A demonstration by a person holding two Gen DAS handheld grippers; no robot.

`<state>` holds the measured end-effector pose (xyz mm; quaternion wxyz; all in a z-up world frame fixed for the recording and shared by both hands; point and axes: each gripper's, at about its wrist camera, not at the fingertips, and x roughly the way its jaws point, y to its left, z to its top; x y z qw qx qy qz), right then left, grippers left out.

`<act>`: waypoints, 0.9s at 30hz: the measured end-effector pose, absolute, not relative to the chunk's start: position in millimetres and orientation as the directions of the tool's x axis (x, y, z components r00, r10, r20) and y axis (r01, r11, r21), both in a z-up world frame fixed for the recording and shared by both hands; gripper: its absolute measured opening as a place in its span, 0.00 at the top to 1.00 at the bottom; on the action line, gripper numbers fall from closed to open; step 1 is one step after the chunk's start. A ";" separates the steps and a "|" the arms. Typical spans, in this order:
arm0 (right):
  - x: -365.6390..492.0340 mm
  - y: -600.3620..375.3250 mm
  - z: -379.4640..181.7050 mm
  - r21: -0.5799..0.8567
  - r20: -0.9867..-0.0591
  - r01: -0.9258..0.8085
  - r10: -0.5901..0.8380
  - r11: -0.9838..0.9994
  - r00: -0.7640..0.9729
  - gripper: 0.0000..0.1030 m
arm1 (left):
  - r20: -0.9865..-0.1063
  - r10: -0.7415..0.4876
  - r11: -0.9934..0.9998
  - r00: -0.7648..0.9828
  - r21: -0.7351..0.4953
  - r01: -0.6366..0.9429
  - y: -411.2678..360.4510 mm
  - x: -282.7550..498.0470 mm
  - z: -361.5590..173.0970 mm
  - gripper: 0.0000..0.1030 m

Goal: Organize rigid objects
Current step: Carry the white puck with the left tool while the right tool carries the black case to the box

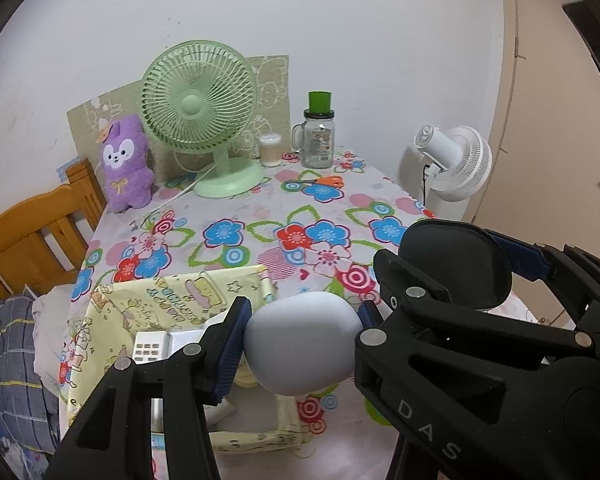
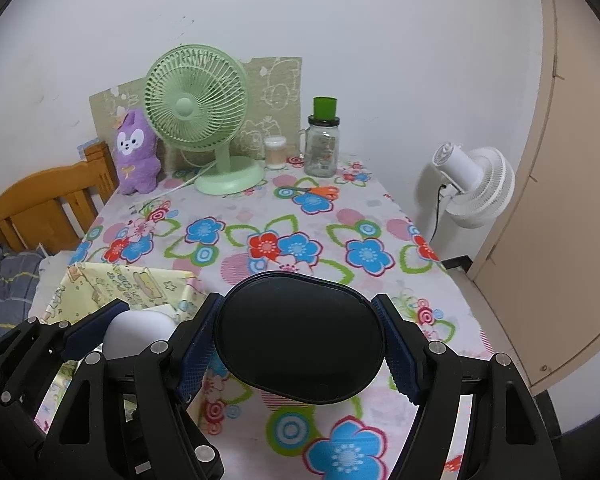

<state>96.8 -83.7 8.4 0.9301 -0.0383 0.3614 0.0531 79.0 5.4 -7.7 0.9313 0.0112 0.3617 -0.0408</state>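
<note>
Over the table's near-left corner, the left tool (image 1: 302, 334) was clamped across a smooth, hard-looking pale egg-shaped thing (image 1: 304, 344) above the yellow fabric box (image 1: 172, 300), while the right tool (image 2: 298, 344) squeezed a slick-looking black oval case (image 2: 300, 336) at its widest part, both probably light but slippery.

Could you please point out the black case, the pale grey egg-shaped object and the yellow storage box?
black case (image 2: 300, 336): right wrist view, lid centre.
pale grey egg-shaped object (image 1: 304, 340): left wrist view, middle.
yellow storage box (image 1: 180, 300): left wrist view, far wall.

Mid tablecloth (image 2: 260, 216) bare — passable; back edge blocked by fan (image 2: 198, 116), plush (image 2: 136, 152), jar (image 2: 321, 152), scissors (image 2: 316, 191); box (image 1: 172, 304) near-left.
</note>
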 end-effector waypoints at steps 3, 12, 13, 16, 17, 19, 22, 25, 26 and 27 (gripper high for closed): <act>98.1 -73.4 6.9 -0.037 -0.680 -0.134 0.073 0.990 0.729 0.26 | -0.677 -0.066 0.997 0.733 -0.013 0.078 15.9 79.7 -9.7 0.45; 102.5 -47.8 -4.5 -0.036 -0.702 -0.149 0.082 0.988 0.707 0.26 | -0.694 -0.057 0.998 0.718 -0.015 0.064 40.4 81.3 -20.6 0.45; 103.0 -45.5 -6.3 -0.037 -0.705 -0.150 0.081 0.988 0.704 0.26 | -0.696 -0.057 0.998 0.716 -0.015 0.064 42.8 81.4 -22.1 0.45; 104.7 -39.3 -11.4 -0.044 -0.713 -0.153 0.077 0.987 0.697 0.26 | -0.703 -0.060 0.998 0.709 -0.022 0.063 48.3 81.8 -27.5 0.45; 105.1 -37.8 -13.5 -0.044 -0.716 -0.152 0.075 0.987 0.695 0.26 | -0.705 -0.064 0.998 0.706 -0.028 0.063 49.9 81.9 -30.5 0.45; 106.3 -35.9 -17.8 -0.045 -0.721 -0.148 0.070 0.988 0.689 0.26 | -0.714 -0.071 0.997 0.697 -0.036 0.065 51.2 82.2 -36.6 0.45; 107.5 -36.0 -25.5 -0.049 -0.733 -0.139 0.058 0.989 0.677 0.26 | -0.735 -0.089 0.996 0.673 -0.047 0.080 49.0 83.3 -47.4 0.45; 108.4 -37.7 -32.7 -0.050 -0.745 -0.125 0.046 0.991 0.665 0.26 | -0.743 -0.111 0.993 0.660 -0.062 0.097 47.9 84.2 -54.4 0.44; 108.9 -38.6 -33.8 -0.047 -0.748 -0.121 0.045 0.992 0.662 0.26 | -0.742 -0.113 0.993 0.661 -0.061 0.101 47.4 84.6 -54.5 0.43; 109.1 -39.2 -34.9 -0.042 -0.750 -0.117 0.046 0.992 0.660 0.26 | -0.740 -0.112 0.993 0.663 -0.058 0.103 47.5 84.9 -54.7 0.42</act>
